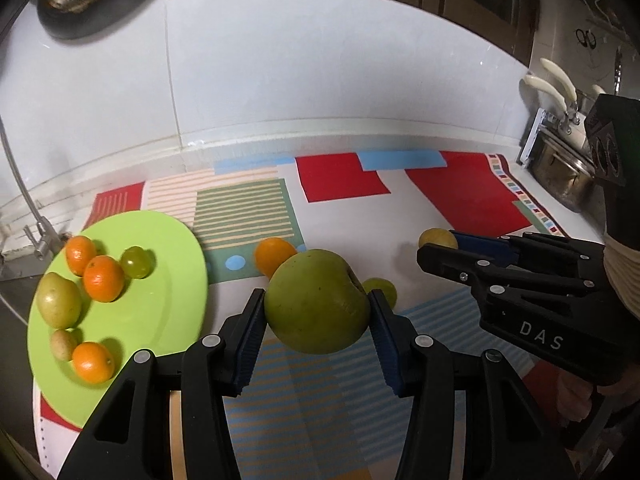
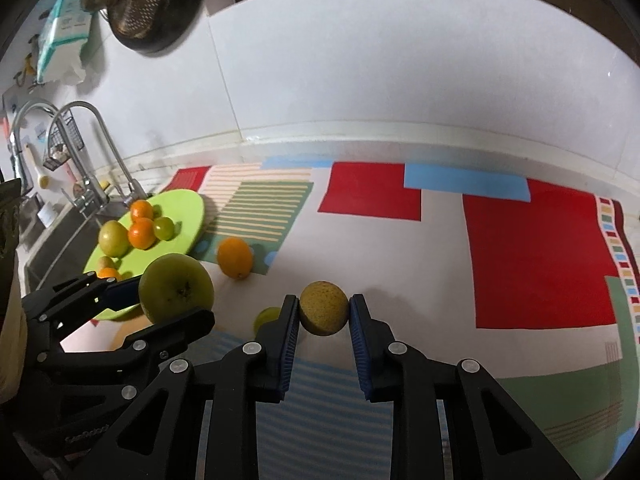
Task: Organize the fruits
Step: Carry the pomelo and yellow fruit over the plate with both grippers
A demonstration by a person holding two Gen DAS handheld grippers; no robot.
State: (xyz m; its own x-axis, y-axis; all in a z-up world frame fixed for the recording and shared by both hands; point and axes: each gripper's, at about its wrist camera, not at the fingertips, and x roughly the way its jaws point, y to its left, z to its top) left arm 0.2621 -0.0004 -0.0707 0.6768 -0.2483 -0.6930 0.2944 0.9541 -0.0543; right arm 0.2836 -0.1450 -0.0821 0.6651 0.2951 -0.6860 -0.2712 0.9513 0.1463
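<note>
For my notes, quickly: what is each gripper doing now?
Left gripper: closed on the big green apple.
Right gripper: closed on the small yellowish fruit.

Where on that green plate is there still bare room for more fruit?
The green plate is bare on its right half, toward the mat. Its left side is crowded: three oranges, a green grape and two yellowish fruits sit clustered there.

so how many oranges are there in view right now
4. Three sit on the green plate: one at the far edge, one just in front of it, one at the near edge. The fourth lies on the mat behind the big green fruit.
</note>
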